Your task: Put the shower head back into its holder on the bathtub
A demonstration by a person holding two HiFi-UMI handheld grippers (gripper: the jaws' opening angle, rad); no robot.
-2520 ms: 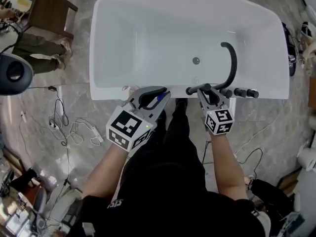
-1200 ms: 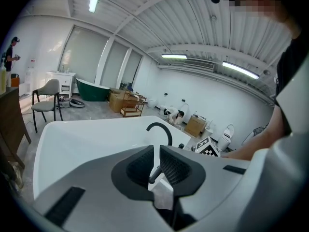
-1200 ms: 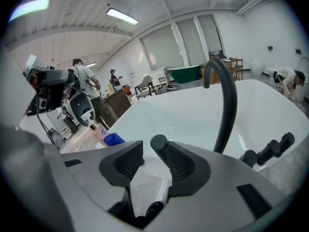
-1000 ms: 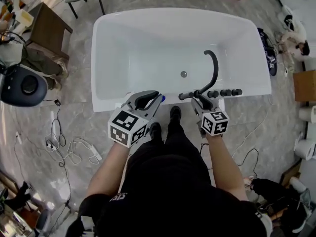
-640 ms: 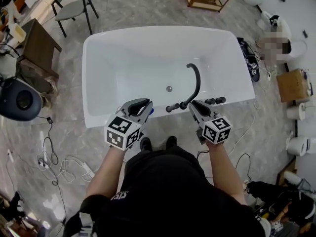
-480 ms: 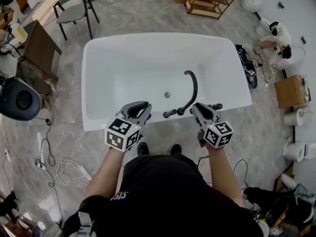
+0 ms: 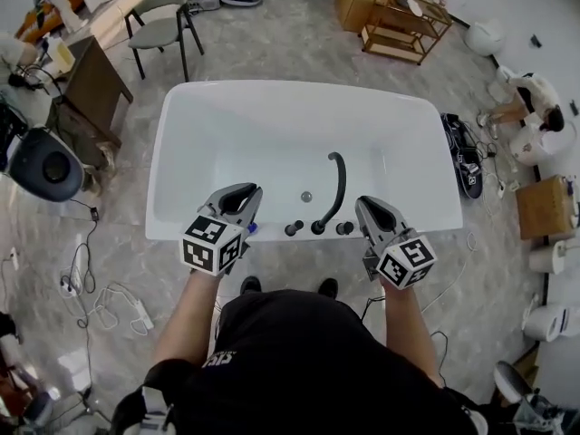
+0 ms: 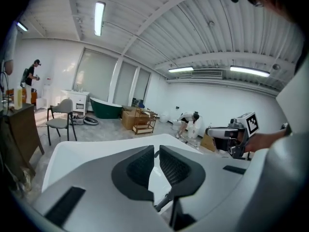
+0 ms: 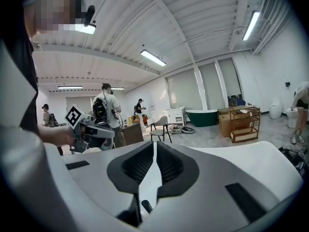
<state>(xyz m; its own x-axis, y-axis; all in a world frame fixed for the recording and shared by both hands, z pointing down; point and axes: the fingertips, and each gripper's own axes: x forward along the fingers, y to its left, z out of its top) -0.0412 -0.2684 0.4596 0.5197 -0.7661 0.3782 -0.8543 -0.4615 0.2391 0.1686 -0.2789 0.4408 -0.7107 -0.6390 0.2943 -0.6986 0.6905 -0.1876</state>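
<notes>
Near rim of the bathtub [image 7: 181, 107] | shower head [image 7: 294, 228] apparently seated among black fittings beside the spout [image 7: 336, 184] | left gripper [image 7: 237, 196] nearly closed, empty | right gripper [image 7: 370, 208] had just been closing, jaws almost meeting on nothing | task looked finished.

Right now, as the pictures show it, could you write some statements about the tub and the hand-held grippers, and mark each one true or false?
1. The tub is white. True.
2. The right hand-held gripper holds the shower head. False: its jaws have just been closing and are almost together, with nothing between them.
3. The left hand-held gripper is empty. True.
4. The tub is full of water. False: it looks dry, and its drain is bare.
5. A chair stands beyond the tub. True.
</notes>
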